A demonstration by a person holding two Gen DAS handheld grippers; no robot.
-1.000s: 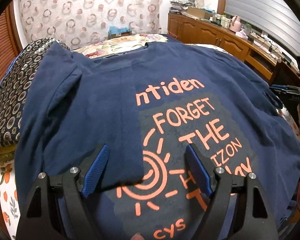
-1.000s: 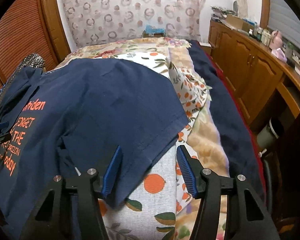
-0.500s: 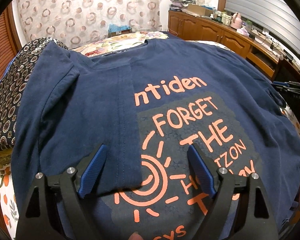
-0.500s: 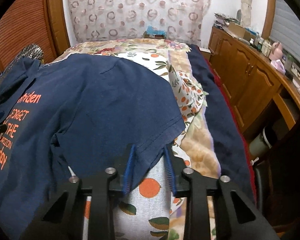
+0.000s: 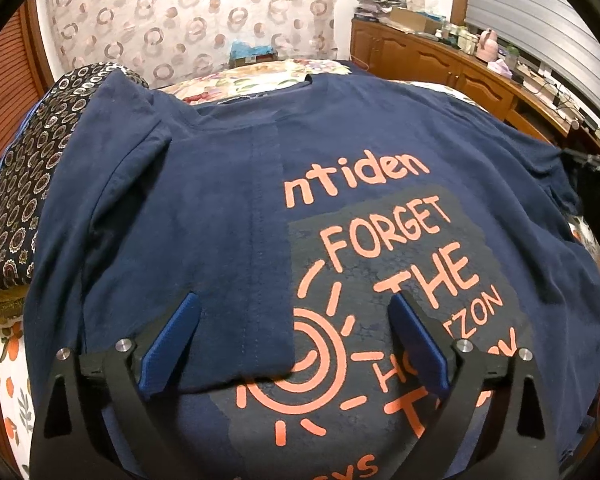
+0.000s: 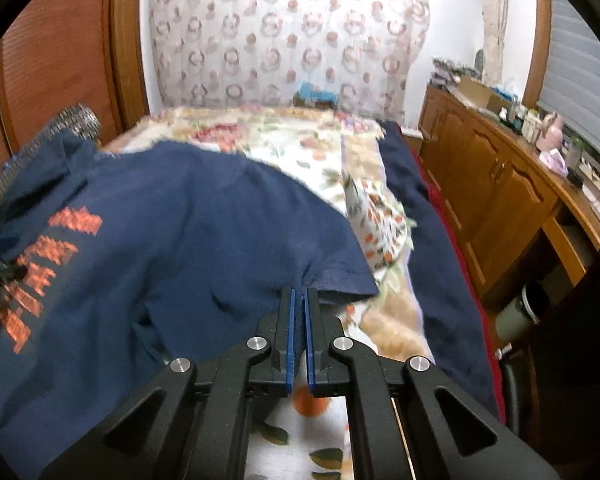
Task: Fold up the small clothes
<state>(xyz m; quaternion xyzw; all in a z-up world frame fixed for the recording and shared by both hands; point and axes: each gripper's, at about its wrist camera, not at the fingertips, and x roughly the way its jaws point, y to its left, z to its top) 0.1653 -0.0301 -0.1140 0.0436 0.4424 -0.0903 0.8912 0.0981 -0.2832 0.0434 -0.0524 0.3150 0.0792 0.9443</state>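
Navy cotton T-shirt (image 5: 220,208), orange print on the chest, spread face up across the bed (image 6: 312,152), collar toward the far end by the curtain, one side panel already laid inward over the print. Soft, light, limp; no stiffness to hold a shape, likely to sag and drag wherever unsupported, with some cling against the flowered bedspread. Printed patch probably a little stiffer and tackier than the plain knit. Left gripper (image 5: 294,320) hovering over the folded panel near the lower hem, jaws wide apart after just opening further, nothing pinched, cloth lying flat beneath. Right gripper (image 6: 299,300) at the sleeve (image 6: 340,276) toward the right edge of the bed, jaws just closed tight together, sleeve hem clamped between the blue pads, fabric puckering at the bite. Best holds: hemmed edges and seams, where doubled cloth gives thickness to pinch. Single layer only, or the layer beneath lifts too. Probable next step: sleeve carried inward across the chest.
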